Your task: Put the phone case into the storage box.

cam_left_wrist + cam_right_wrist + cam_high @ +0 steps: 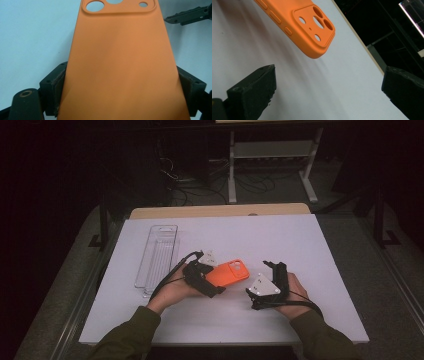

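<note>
Clear plastic tray (156,254) at the left of the high view, empty and flat on the white table (300,250). Next, near the middle: left gripper (216,279), clenched on the near end of the orange phone case (229,272), pads pressing both long sides. Case lifted off the table, camera holes at the far end. Right of that: right gripper (261,292), jaws spread wide, nothing between them, close to the case but apart. Best way now, probably: keep the left squeeze steady and level, bring the right jaws slowly to the free end, pinch gently, no twisting. Smooth case, so easy to slip.
</note>
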The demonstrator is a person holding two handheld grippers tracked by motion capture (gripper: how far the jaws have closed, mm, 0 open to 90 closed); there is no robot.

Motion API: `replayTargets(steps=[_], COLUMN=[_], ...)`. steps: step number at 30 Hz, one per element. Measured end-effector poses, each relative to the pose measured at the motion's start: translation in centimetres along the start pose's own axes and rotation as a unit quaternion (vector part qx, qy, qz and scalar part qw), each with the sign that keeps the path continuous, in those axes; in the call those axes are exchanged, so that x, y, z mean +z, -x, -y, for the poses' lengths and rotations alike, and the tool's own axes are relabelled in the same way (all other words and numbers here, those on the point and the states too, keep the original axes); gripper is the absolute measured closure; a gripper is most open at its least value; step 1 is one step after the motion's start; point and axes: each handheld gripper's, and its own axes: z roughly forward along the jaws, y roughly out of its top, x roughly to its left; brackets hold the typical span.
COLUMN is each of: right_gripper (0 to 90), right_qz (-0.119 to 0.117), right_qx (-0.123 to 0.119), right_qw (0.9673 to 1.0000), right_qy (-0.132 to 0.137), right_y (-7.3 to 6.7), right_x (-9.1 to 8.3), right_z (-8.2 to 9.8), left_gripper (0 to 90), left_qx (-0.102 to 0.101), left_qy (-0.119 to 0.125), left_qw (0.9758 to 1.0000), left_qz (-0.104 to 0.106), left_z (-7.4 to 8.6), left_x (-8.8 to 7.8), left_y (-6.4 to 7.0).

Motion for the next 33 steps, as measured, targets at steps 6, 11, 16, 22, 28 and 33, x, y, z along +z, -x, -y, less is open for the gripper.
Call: replayTargets(steps=[6, 11, 16, 22, 28, 33], right_gripper=[0.0, 0.0, 0.0, 0.0, 0.0, 0.0], right_qz=[0.012, 0.021, 0.028, 0.038, 0.051, 0.061], right_qx=[-0.018, -0.037, -0.05, -0.06, -0.09, -0.112], right_qw=[0.9998, 0.9991, 0.9984, 0.9974, 0.9946, 0.9917], right_qy=[0.003, 0.006, 0.008, 0.012, 0.013, 0.019], right_y=[-0.2, -0.5, -0.7, -0.9, -1.0, -1.2], right_x=[-0.1, -0.1, -0.1, -0.1, -0.2, -0.1], right_z=[-0.2, -0.4, -0.5, -0.7, -0.9, -1.0], left_gripper=[15.5, 15.5, 15.6, 15.6, 15.6, 15.6], left_qx=[-0.001, 0.001, 0.001, -0.002, -0.002, -0.002], left_qy=[0.0, 0.0, -0.002, -0.001, -0.001, 0.001], left_qw=[1.0, 1.0, 1.0, 1.0, 1.0, 1.0], left_qz=[0.0, 0.0, 0.003, 0.002, 0.001, 0.0], left_z=[0.0, 0.0, 0.0, -0.1, -0.1, 0.0], left_x=[0.0, 0.0, 0.0, -0.1, -0.1, -0.1], left_y=[0.0, 0.0, 0.0, 0.0, 0.1, 0.1])
